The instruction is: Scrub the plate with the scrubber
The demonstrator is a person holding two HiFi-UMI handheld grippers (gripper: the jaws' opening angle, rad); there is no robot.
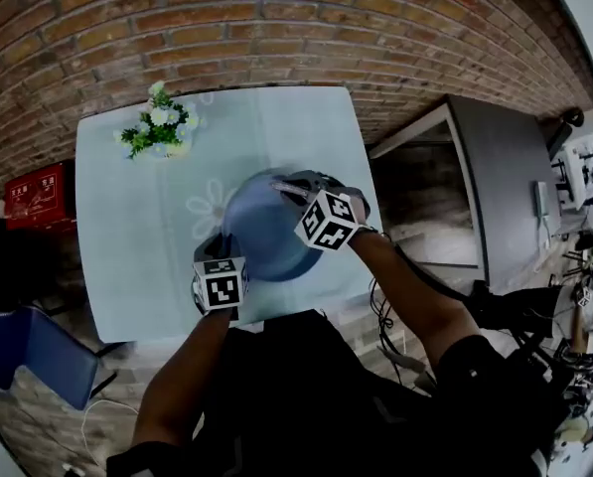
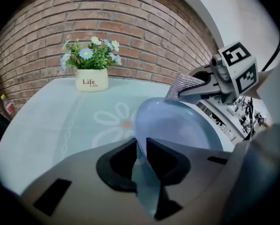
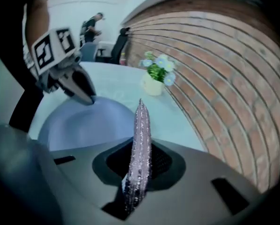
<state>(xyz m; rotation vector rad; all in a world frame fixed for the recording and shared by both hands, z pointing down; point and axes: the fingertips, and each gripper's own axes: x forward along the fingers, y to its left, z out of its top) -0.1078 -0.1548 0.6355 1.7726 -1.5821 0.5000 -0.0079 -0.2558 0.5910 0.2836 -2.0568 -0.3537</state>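
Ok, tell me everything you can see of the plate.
The plate is round, plain pale blue, smooth and glossy like ceramic or plastic, and shallow with a raised rim. It is held tilted over the pale table, its near rim pinched between the left gripper's jaws. The silvery scrubber, clamped in the right gripper, sits at its far rim; whether they touch cannot be told.

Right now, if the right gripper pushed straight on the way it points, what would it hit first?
The scrubber in the right gripper leads, tip beside the plate. It would probably land on the table past its rim, though depth is unclear; it may clip the plate.
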